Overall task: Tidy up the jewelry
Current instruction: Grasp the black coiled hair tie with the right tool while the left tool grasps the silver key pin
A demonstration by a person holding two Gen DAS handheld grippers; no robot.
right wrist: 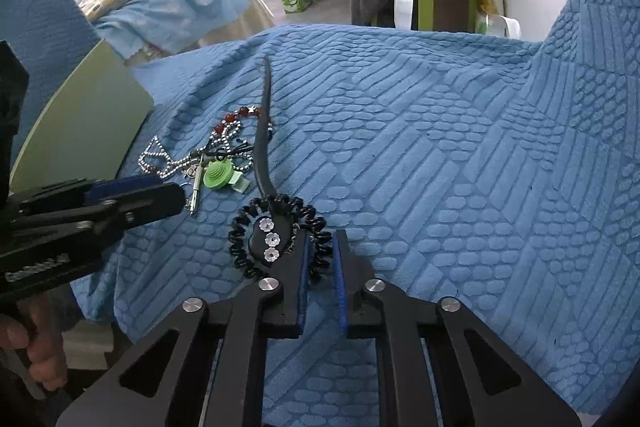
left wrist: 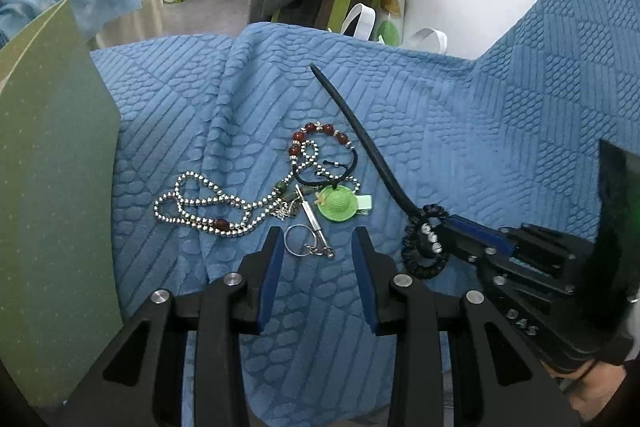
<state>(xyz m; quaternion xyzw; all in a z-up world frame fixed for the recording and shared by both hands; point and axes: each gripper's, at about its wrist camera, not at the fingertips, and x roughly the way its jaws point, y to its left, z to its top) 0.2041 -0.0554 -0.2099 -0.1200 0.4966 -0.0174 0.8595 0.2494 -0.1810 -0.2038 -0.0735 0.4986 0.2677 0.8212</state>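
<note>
A heap of jewelry lies on a blue quilted blanket (left wrist: pixel 460 131), beside a pale green board (left wrist: pixel 56 187) that stands at the left. In the left wrist view, the left gripper (left wrist: pixel 318 239) hovers low over the near edge of the heap with its jaws partly apart and holding nothing; a silver key ring (left wrist: pixel 297 242) and its short chain lie on the blanket between the blue pads without touching them. Just beyond sit a small green hat charm (left wrist: pixel 338 203), a silver bead necklace (left wrist: pixel 200 207) looped out to the left, and a red bead bracelet (left wrist: pixel 320 133) farther back. To the right, apart from the heap, a black coiled hair tie (right wrist: pixel 276 237) rings the flowered head of a long black hair stick (right wrist: pixel 266 131). The right gripper (right wrist: pixel 321 247) has its jaws drawn close, nipping the near side of the coiled hair tie between the pads.
</note>
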